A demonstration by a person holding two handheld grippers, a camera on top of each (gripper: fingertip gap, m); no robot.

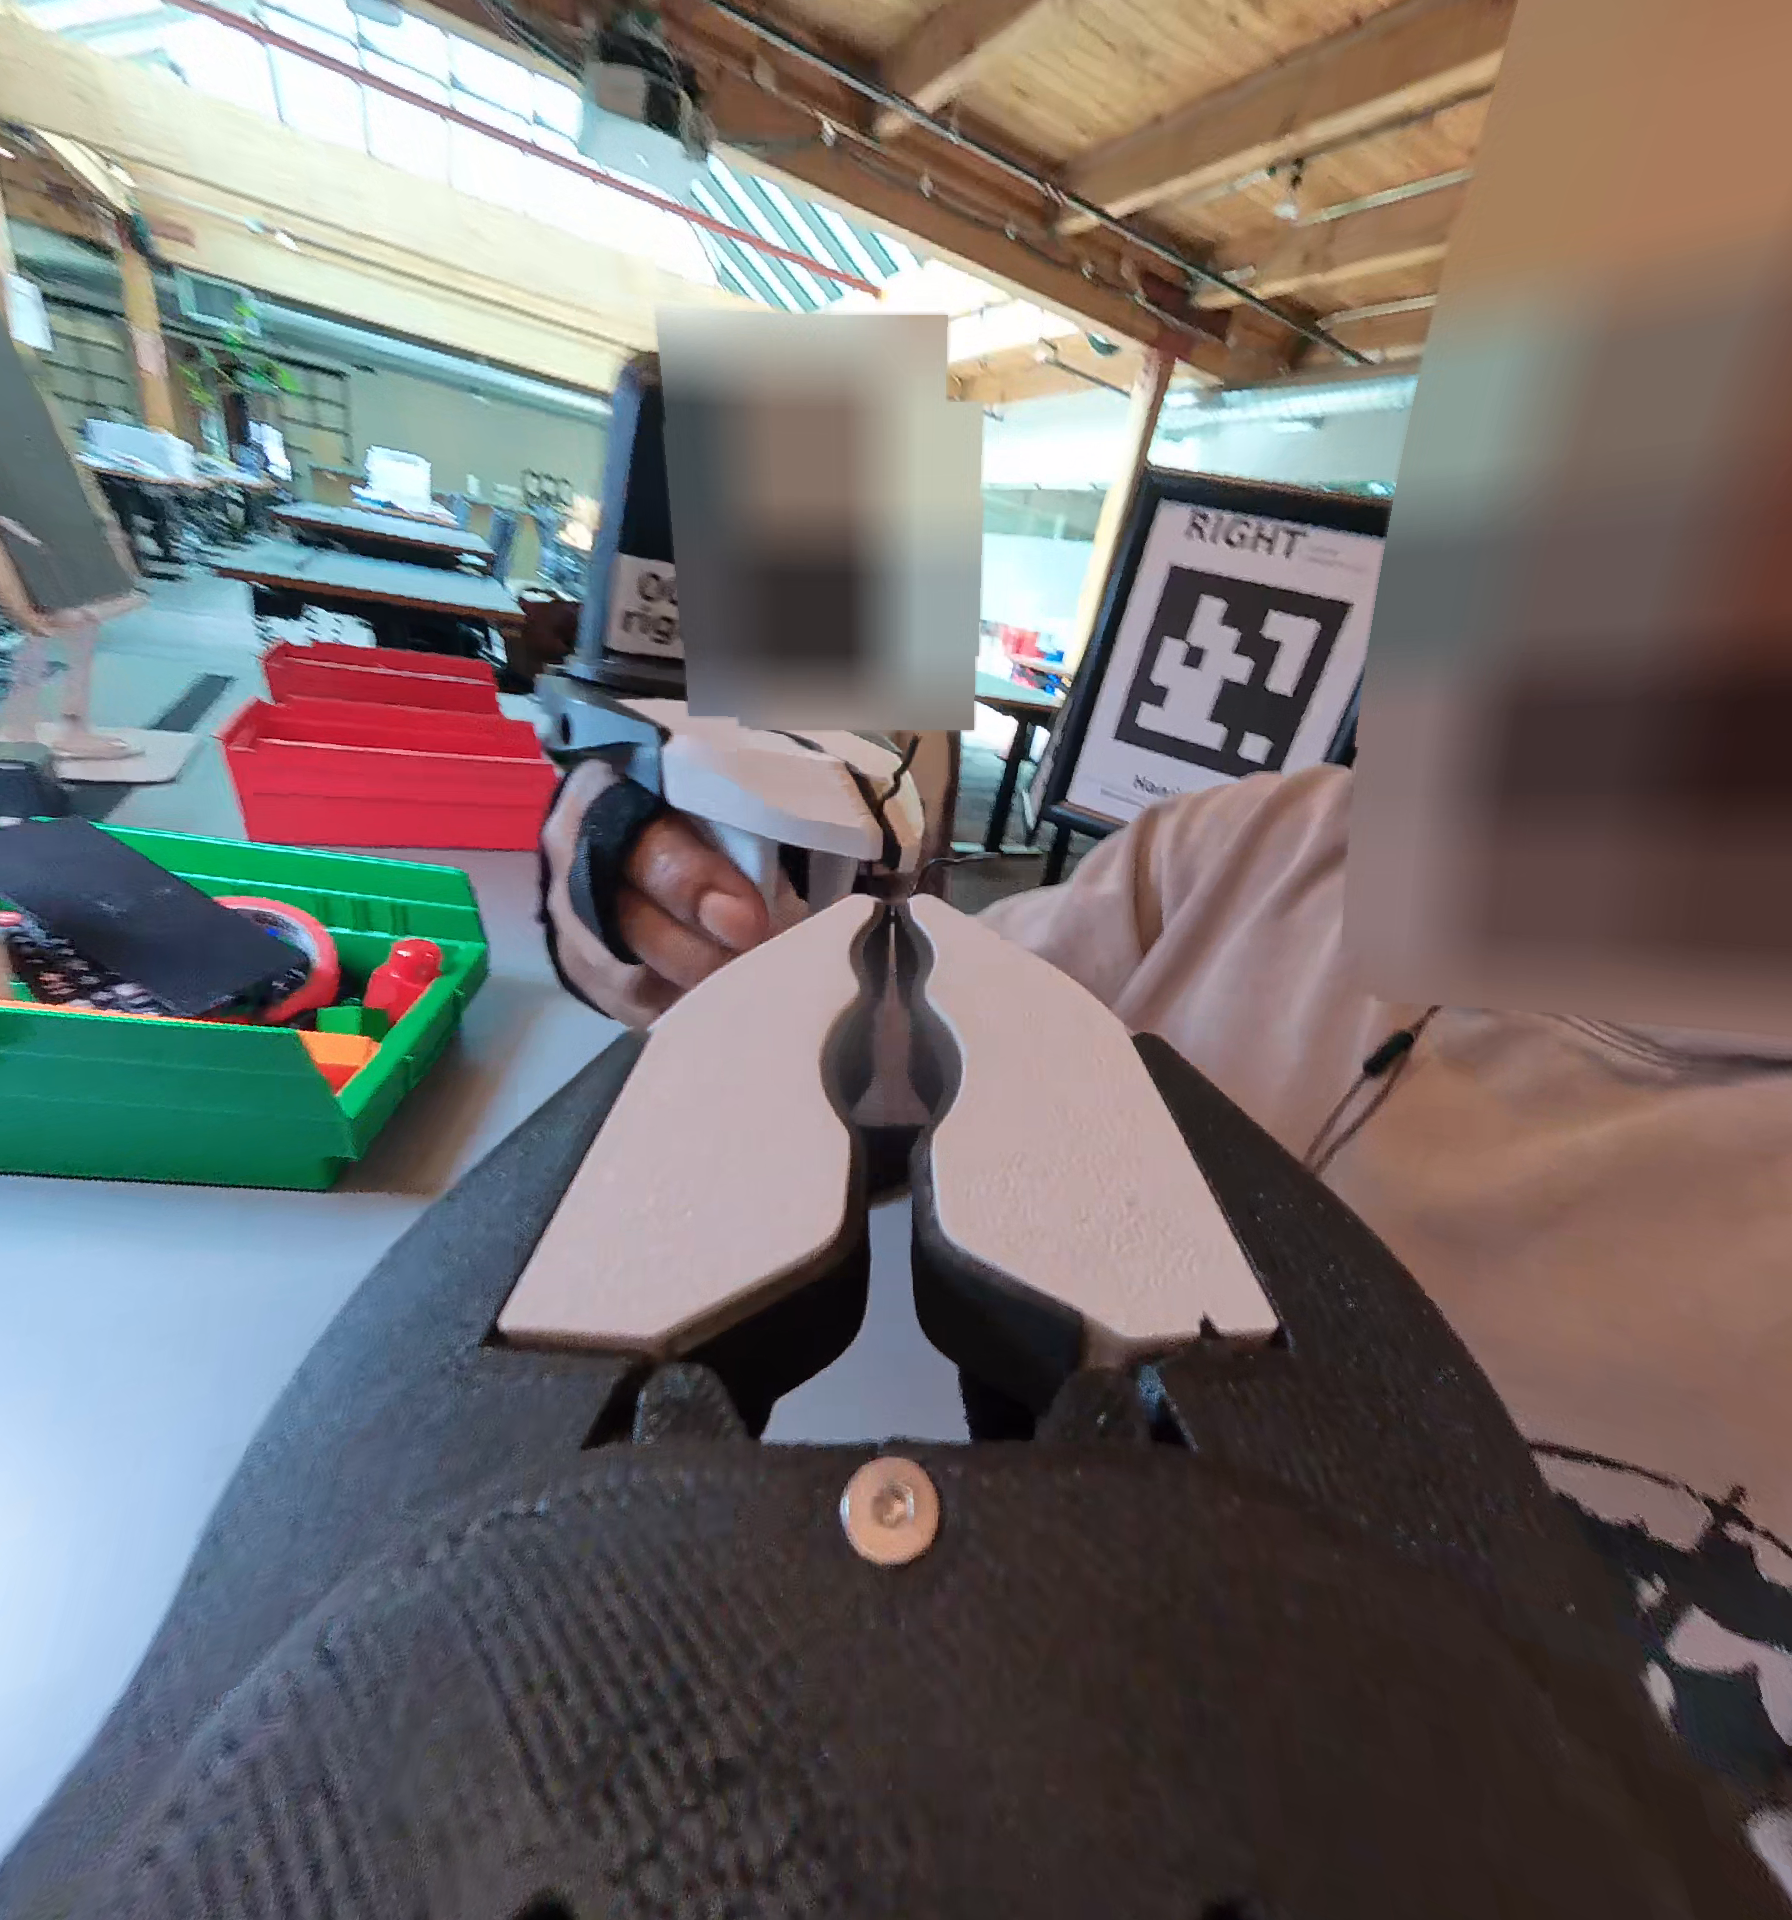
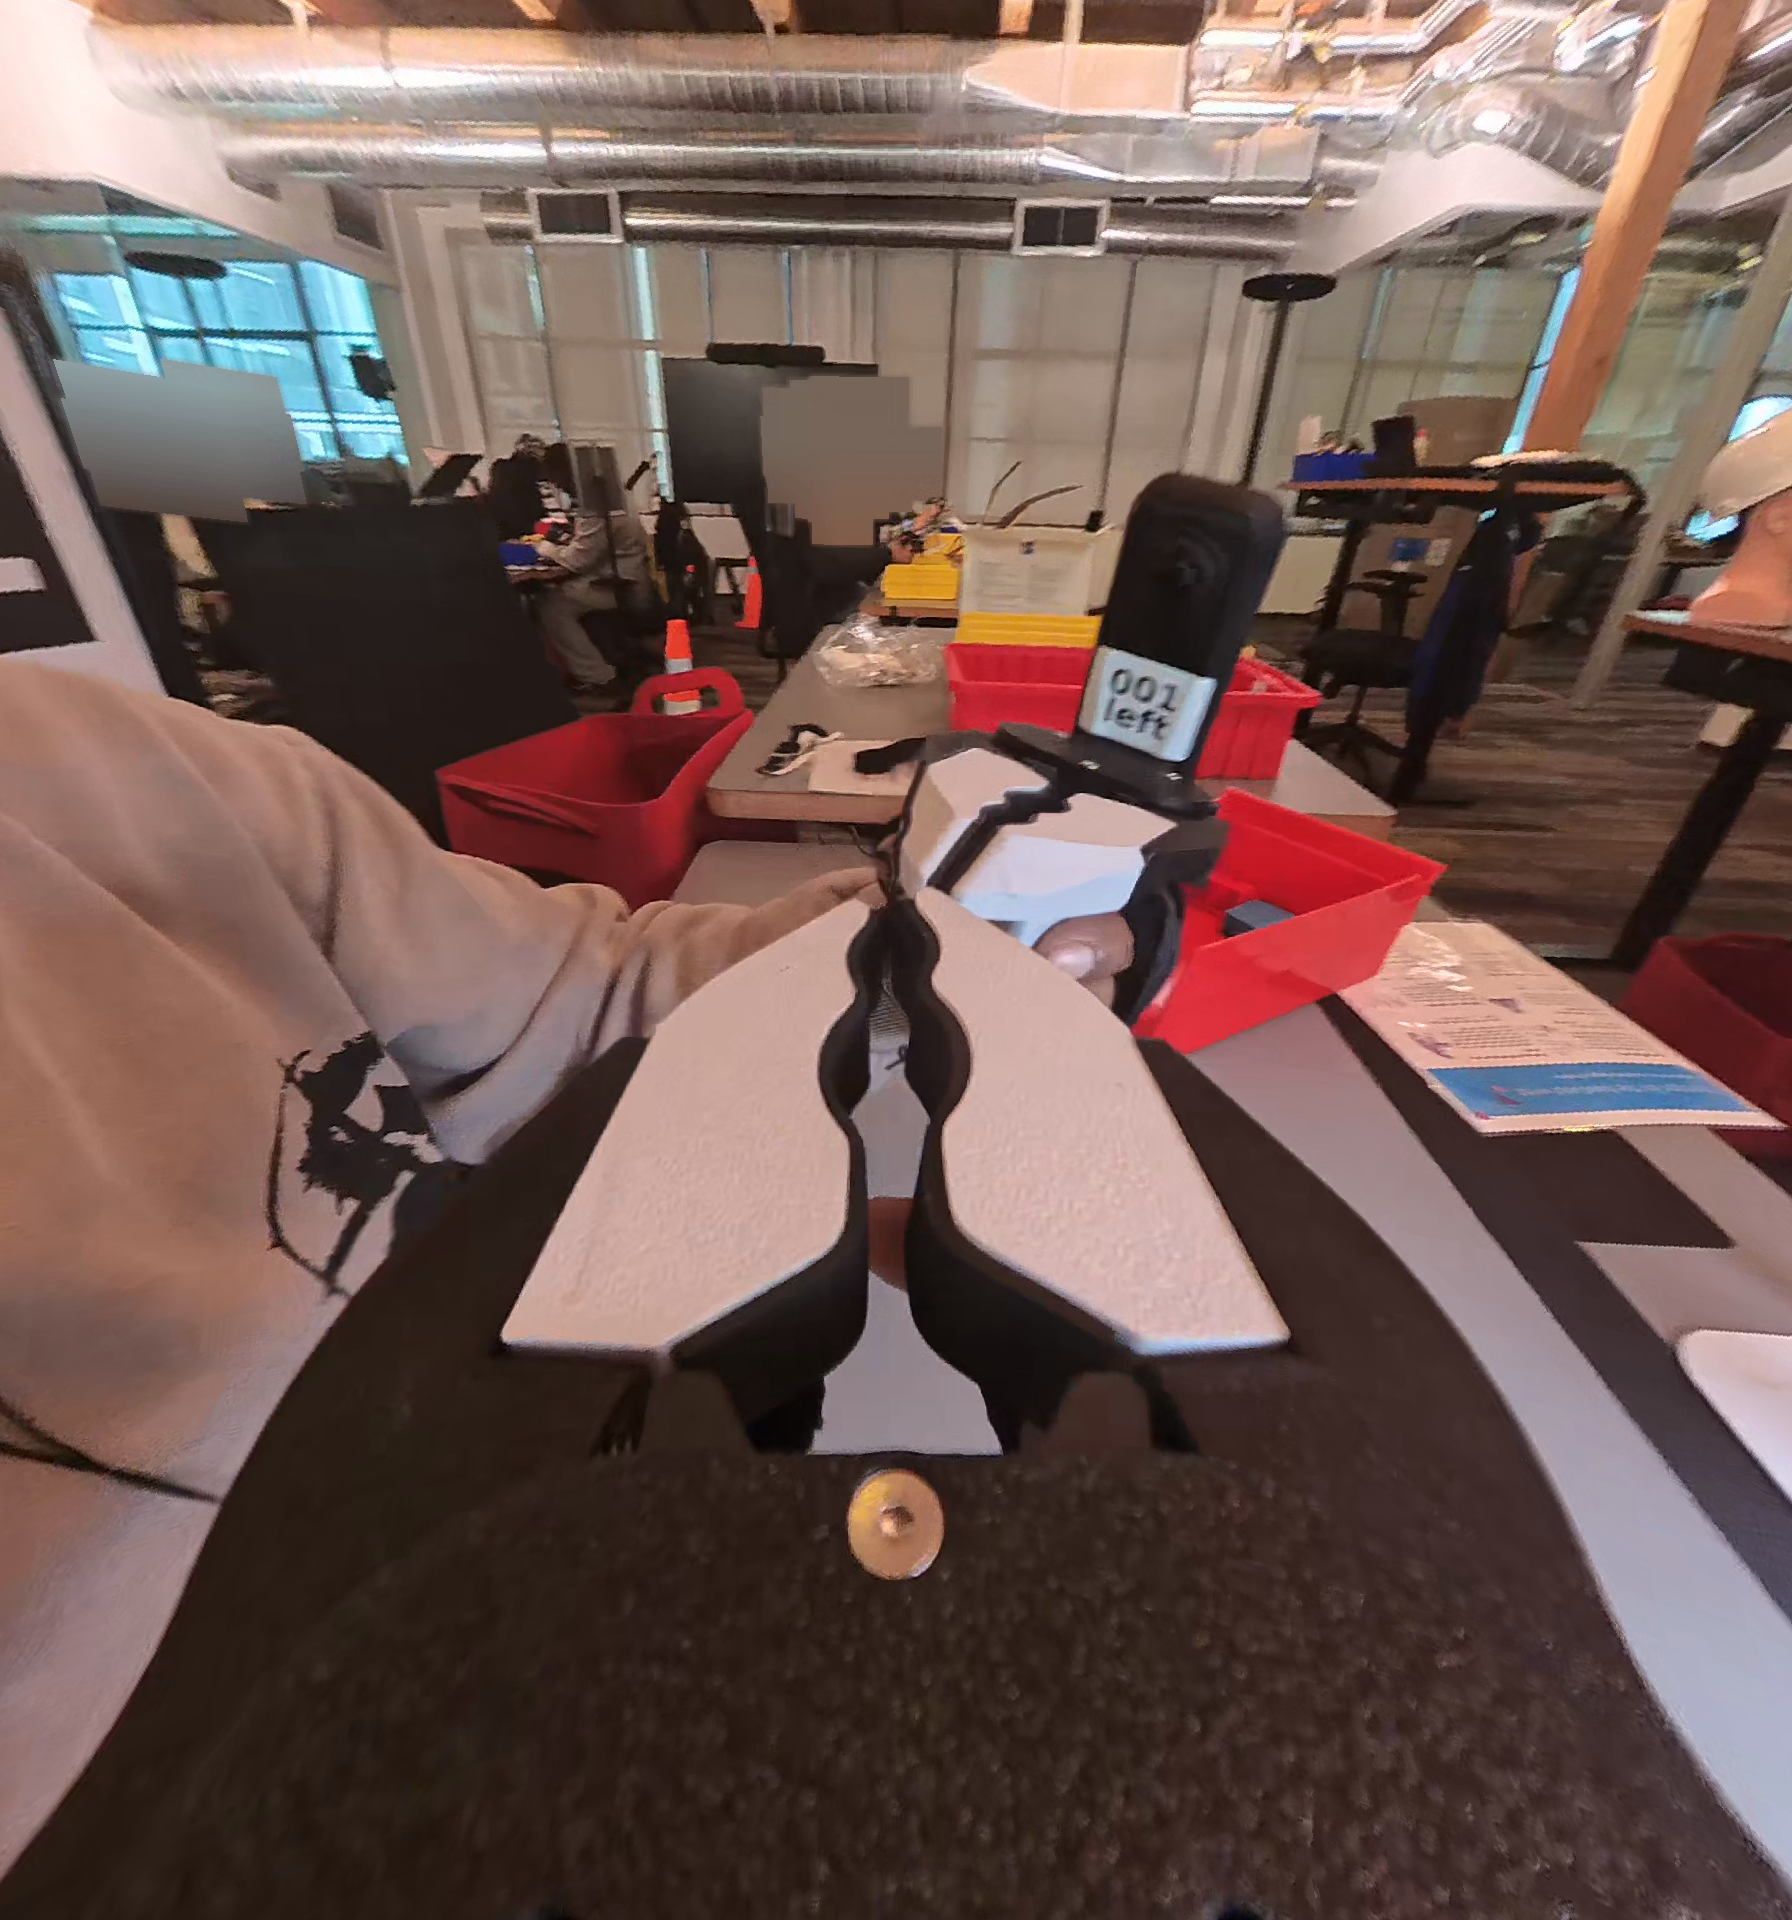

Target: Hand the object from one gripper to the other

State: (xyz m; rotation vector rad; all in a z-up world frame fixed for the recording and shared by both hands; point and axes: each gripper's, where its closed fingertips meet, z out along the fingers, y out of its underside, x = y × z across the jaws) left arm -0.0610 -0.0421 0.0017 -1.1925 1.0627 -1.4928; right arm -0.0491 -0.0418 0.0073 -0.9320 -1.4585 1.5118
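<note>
Green bin (image 1: 248, 1101): on the table at far left, holding tape and oddments; not involved.

Red bins (image 1: 383, 748): behind it, well apart from the work.

Left gripper (image 1: 890, 914): 2 fingers nearly closed, tips pinching a thin dark wire-like object (image 1: 892, 831).

Right gripper (image 2: 897, 914): tips likewise nearly together on the same strand, which stands upright in mid-air between the 2 tools. Judged mid-handover: both grip so that neither lets it drop.

Printed tag on camera mount (image 2: 1141, 704); marker sign (image 1: 1224, 649), lettered.
</note>
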